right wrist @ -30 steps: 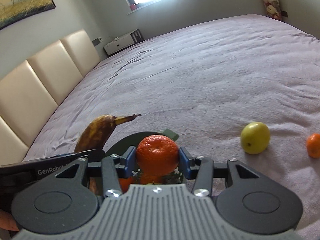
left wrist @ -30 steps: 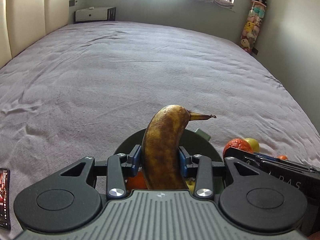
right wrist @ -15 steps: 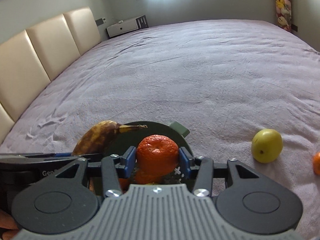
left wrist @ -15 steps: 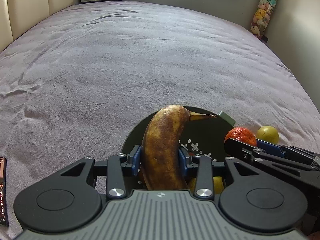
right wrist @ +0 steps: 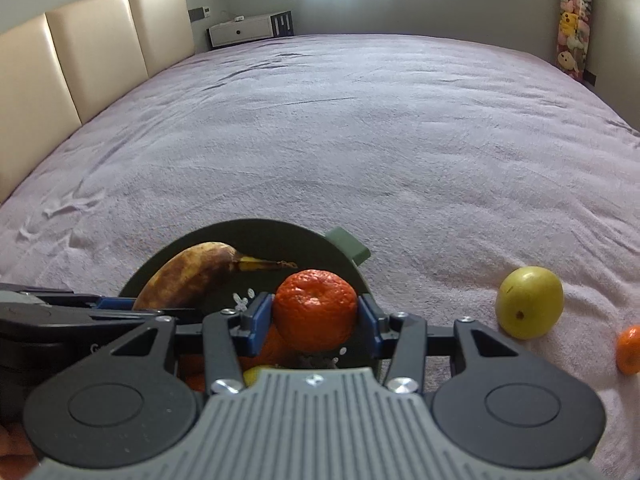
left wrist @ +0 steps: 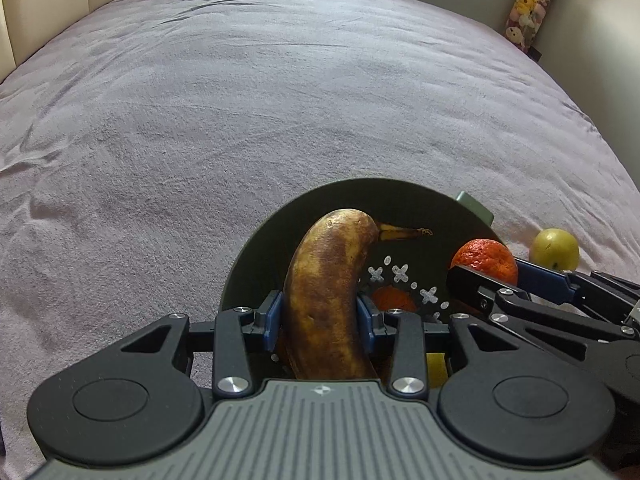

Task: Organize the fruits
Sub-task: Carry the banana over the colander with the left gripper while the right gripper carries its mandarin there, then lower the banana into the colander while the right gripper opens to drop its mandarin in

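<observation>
My left gripper (left wrist: 320, 320) is shut on a brown overripe banana (left wrist: 328, 296) and holds it over a dark green bowl (left wrist: 340, 200) on the bed. My right gripper (right wrist: 314, 320) is shut on an orange mandarin (right wrist: 316, 310) over the same bowl (right wrist: 256, 236). The banana (right wrist: 192, 276) and the left gripper show at the left of the right wrist view. The mandarin (left wrist: 486, 260) shows at the right of the left wrist view. More orange and yellow fruit lies in the bowl (left wrist: 394, 300). A yellow-green apple (right wrist: 528, 308) and a small mandarin (right wrist: 628, 350) lie on the bed to the right.
A wide purple bedspread (right wrist: 360, 140) stretches ahead. A cream padded headboard (right wrist: 80, 52) stands on the left. A white nightstand (right wrist: 248, 32) is at the far wall. A hanging bag of plush toys (right wrist: 572, 36) is at the far right.
Both grippers have tilted down and moved over the bowl, so more of its inside shows. The banana and mandarin stay gripped.
</observation>
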The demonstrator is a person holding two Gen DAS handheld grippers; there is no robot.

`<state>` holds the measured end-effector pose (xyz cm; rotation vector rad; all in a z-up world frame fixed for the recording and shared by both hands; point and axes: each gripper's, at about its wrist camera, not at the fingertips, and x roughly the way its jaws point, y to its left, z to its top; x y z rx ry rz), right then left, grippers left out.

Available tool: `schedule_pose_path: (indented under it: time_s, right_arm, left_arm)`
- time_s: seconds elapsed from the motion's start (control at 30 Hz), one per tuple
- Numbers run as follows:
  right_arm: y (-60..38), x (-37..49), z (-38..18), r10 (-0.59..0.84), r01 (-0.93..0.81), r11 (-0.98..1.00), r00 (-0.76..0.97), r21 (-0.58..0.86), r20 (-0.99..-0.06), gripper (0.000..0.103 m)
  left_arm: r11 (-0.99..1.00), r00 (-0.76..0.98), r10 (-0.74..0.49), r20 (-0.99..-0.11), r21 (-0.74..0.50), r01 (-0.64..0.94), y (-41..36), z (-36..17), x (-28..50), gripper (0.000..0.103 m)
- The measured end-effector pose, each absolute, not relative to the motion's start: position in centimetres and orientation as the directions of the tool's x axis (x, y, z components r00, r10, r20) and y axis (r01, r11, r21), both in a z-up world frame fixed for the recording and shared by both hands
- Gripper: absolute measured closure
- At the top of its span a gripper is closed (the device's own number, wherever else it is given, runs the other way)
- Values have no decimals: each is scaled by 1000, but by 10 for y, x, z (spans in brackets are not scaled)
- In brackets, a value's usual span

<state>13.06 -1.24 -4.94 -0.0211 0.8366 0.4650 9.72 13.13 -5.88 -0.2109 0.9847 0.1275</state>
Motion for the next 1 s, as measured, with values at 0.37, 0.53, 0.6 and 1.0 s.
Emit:
schedule_pose_path:
  time_s: [0.37, 0.53, 0.6, 1.0]
  right_arm:
    - [-11, 133, -56, 391, -415, 895, 561, 161, -730, 59]
    - [-11, 133, -55, 399, -418, 893, 561, 168, -726, 59]
    - [-12, 133, -55, 405, -421, 890, 560, 172, -723, 59]
    - [-20, 138, -54, 425, -405, 888, 544, 217, -723, 59]
  left_arm:
    - [974, 527, 30, -849, -93, -205, 131, -70, 102, 59]
    - [974, 511, 20, -859, -99, -203, 133, -77, 104, 58]
    - [976, 508, 33, -861, -81, -202, 131, -78, 104, 57]
    - [963, 517, -13, -856, -149, -223, 140, -65, 99, 42]
